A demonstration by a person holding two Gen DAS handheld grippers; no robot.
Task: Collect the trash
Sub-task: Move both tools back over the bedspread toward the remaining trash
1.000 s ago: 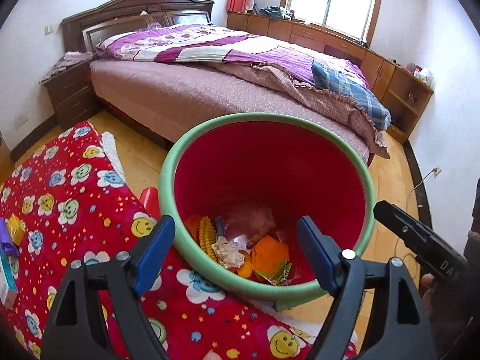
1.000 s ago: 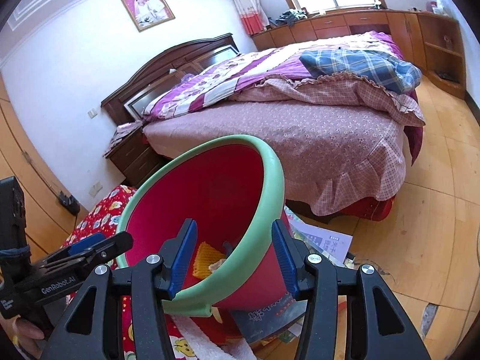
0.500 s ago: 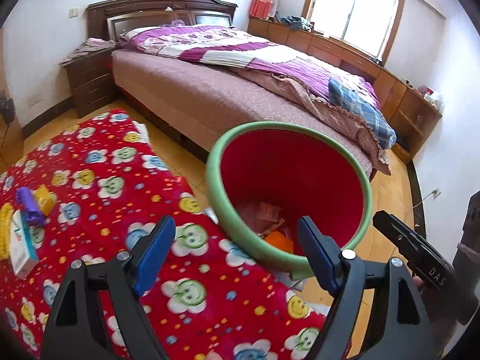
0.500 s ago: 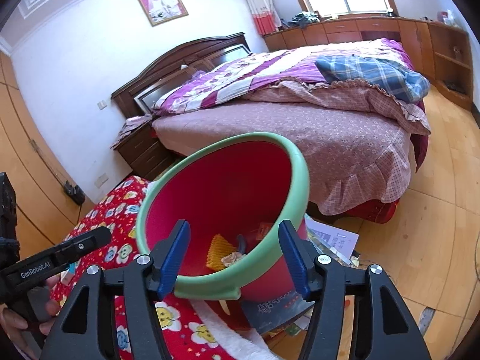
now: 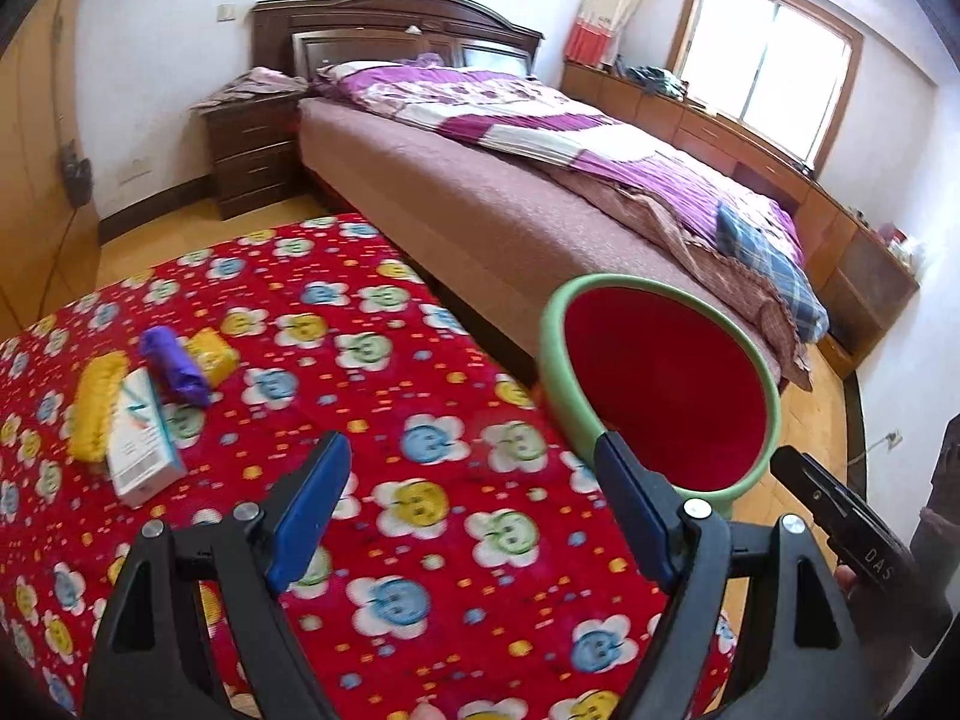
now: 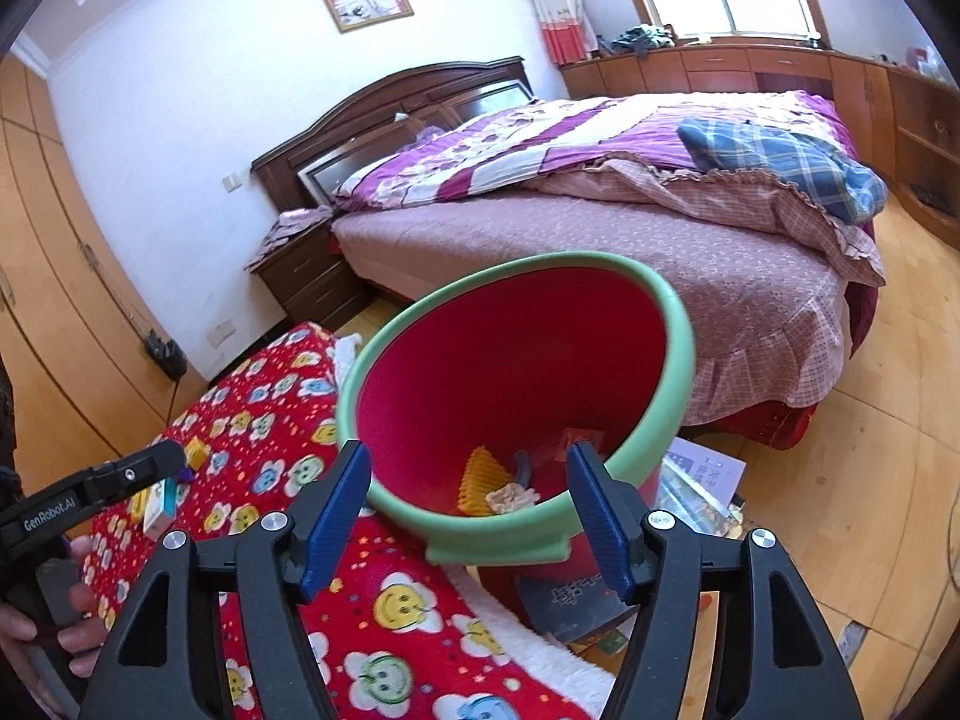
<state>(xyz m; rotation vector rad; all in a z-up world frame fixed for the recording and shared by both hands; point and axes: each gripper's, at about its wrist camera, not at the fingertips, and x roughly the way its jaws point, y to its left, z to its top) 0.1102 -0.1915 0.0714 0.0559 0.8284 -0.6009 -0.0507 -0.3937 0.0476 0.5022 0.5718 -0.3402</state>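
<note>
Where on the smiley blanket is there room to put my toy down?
The red smiley blanket is bare between the little pile and the red bin, and in front of the open left gripper. It is crowded at the left edge: purple bundle, yellow pieces and white box lie bunched together. Papers clutter the floor beside the bin.

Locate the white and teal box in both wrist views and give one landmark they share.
Left wrist: the white and teal box lies at left on the red blanket, beside a purple roll.
Right wrist: the box peeks out at lower left, just under the left gripper's tip.
Shared landmark: the green-rimmed red bin.
</note>
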